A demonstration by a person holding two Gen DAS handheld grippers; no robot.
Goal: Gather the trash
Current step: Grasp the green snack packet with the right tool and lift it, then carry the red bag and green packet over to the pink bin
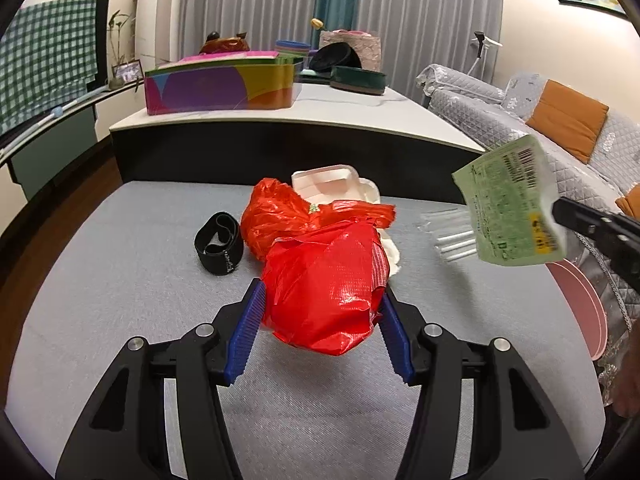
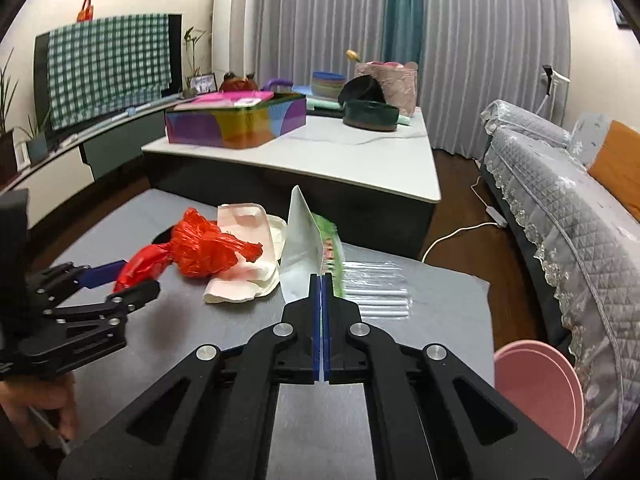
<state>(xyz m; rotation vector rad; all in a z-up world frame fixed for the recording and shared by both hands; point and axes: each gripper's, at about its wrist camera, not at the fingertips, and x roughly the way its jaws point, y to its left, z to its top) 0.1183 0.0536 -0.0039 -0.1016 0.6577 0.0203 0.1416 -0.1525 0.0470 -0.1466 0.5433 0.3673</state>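
Left claw (image 1: 320,300): clamped on a red plastic bag (image 1: 324,280), its blue ribbed pads pressing the bag's sides and holding it just above the grey table (image 1: 120,280).
Red plastic bag: glossy, crumpled, bunched into a lump; a second wad of red plastic (image 1: 276,212) lies on the table right behind it, possibly the same bag's tail, though the view does not settle this.
Right claw (image 2: 321,280): jaws together on a thin edge of a green wrapper (image 1: 508,208), lifted clear of the table.
Green wrapper: flat, pale green with dense print, a barcode and a yellow patch on one face, white on the inside.
White foam tray (image 2: 244,248): on the table behind the red plastic, dented and partly covered.
Clear plastic sheet (image 2: 372,292): ribbed, flat on the table below the wrapper.
Black band (image 1: 219,244): looped, left of the bag.
Pink bin (image 2: 536,392): beside the table's right edge.
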